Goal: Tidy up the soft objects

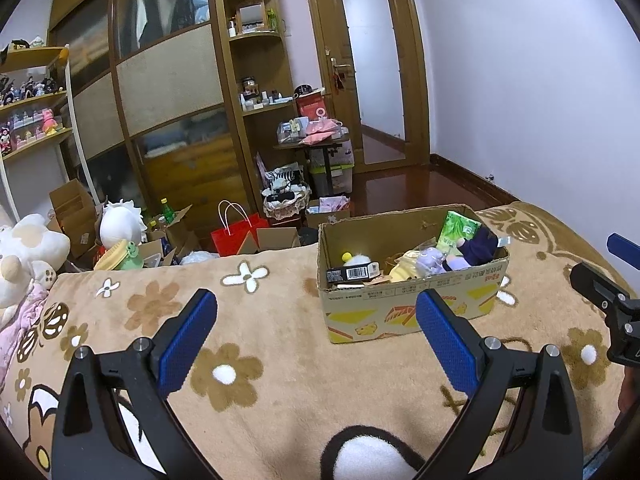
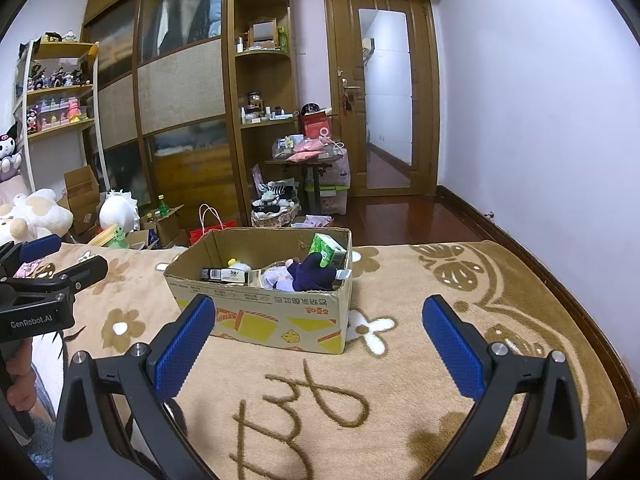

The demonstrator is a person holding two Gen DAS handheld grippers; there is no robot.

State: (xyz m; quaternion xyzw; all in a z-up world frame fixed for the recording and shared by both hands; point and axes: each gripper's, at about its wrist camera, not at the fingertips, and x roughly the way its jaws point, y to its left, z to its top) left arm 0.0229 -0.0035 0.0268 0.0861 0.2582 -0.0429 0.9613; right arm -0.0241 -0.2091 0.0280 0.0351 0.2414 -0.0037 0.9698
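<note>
A cardboard box (image 1: 412,304) stands on a tan flowered blanket (image 1: 256,320) on the bed. It holds a navy plush (image 1: 478,246), a purple plush (image 1: 434,258), a yellow soft toy (image 1: 404,270), a green packet (image 1: 456,232) and a black barcoded pack (image 1: 352,272). My left gripper (image 1: 316,304) is open and empty, just left of the box's near side. My right gripper (image 2: 320,308) is open and empty, in front of the box (image 2: 280,320). The navy plush (image 2: 312,274) also shows in the right wrist view.
Large plush toys (image 1: 28,252) lie at the bed's left end. Beyond the bed, the floor holds cardboard boxes, a red bag (image 1: 236,236) and a basket (image 1: 286,200). A wardrobe (image 1: 168,92) and a door (image 1: 372,60) stand behind.
</note>
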